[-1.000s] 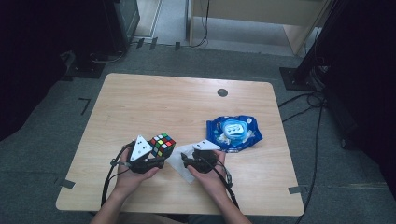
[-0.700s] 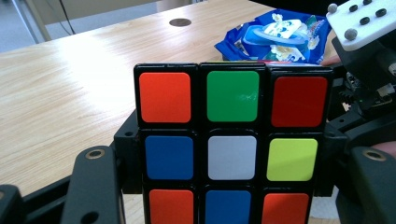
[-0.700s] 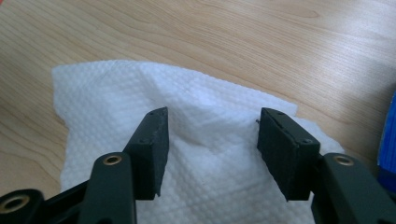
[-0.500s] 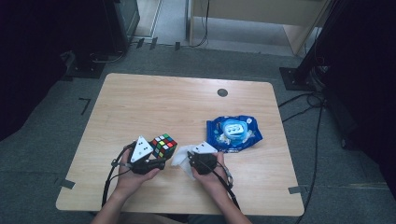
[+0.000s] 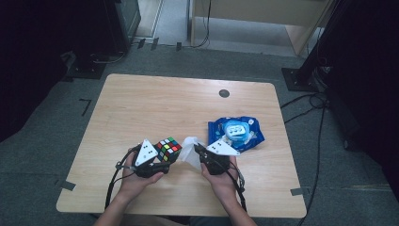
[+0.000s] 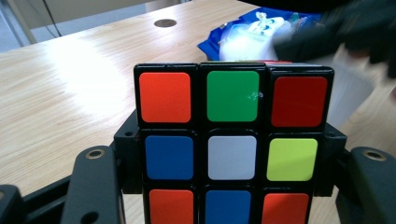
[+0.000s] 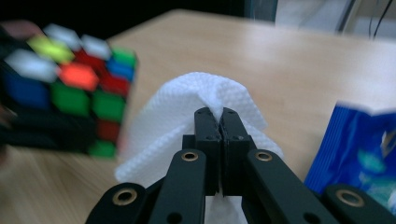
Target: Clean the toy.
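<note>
Cube and wipe being held over the table

A scrambled puzzle cube (image 5: 168,149) is sitting clamped, tilted, above the wood; just beside it a crumpled white wipe (image 5: 190,150) is hanging pinched.

Both grippers (image 5: 160,157) (image 5: 196,149) clamped, facing inward

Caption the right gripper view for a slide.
Right hand-held gripper shut on a white wet wipe, puzzle cube beside it.
</note>
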`<action>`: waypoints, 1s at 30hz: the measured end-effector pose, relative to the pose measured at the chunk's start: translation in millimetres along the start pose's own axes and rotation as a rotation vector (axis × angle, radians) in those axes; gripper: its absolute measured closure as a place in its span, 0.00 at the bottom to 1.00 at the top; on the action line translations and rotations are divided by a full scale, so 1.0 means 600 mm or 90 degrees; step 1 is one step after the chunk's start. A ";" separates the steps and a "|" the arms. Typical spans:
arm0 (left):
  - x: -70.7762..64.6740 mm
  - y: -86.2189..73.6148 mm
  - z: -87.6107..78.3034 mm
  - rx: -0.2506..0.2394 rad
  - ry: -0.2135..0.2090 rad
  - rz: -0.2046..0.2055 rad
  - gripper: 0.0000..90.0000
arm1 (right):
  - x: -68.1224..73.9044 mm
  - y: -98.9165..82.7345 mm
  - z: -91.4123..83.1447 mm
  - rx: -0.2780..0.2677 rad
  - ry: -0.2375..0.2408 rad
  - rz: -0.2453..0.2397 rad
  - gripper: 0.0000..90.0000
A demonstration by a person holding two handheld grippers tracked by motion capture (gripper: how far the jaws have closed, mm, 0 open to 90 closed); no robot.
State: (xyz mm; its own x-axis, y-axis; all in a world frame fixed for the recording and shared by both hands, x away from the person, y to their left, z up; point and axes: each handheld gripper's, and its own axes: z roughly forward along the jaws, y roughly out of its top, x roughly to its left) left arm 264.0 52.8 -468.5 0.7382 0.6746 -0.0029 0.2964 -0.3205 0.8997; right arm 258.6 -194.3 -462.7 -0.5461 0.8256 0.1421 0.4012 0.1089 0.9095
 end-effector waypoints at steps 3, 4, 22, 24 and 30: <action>-0.008 0.000 0.003 -0.001 -0.008 0.004 0.38 | 0.009 0.026 -0.028 -0.059 0.040 0.009 0.99; -0.010 0.000 0.004 0.000 -0.010 0.007 0.38 | 0.015 0.034 -0.036 -0.074 0.059 0.011 0.99; -0.061 0.003 0.011 -0.024 -0.047 0.070 0.38 | 0.071 0.039 -0.031 -0.085 0.200 0.021 0.98; -0.063 0.005 0.008 -0.029 -0.050 0.074 0.38 | 0.067 0.037 -0.029 -0.084 0.195 0.027 0.98; -0.065 0.006 0.004 -0.037 -0.055 0.080 0.38 | 0.056 0.030 -0.024 -0.084 0.166 0.030 0.98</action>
State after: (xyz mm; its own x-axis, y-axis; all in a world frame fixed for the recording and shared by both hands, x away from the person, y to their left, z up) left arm 237.9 23.6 -466.1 0.8173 0.5713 0.0755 0.1649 -0.3573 0.9193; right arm 237.0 -172.5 -435.8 -0.7064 0.6562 0.2653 0.3411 -0.0128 0.9399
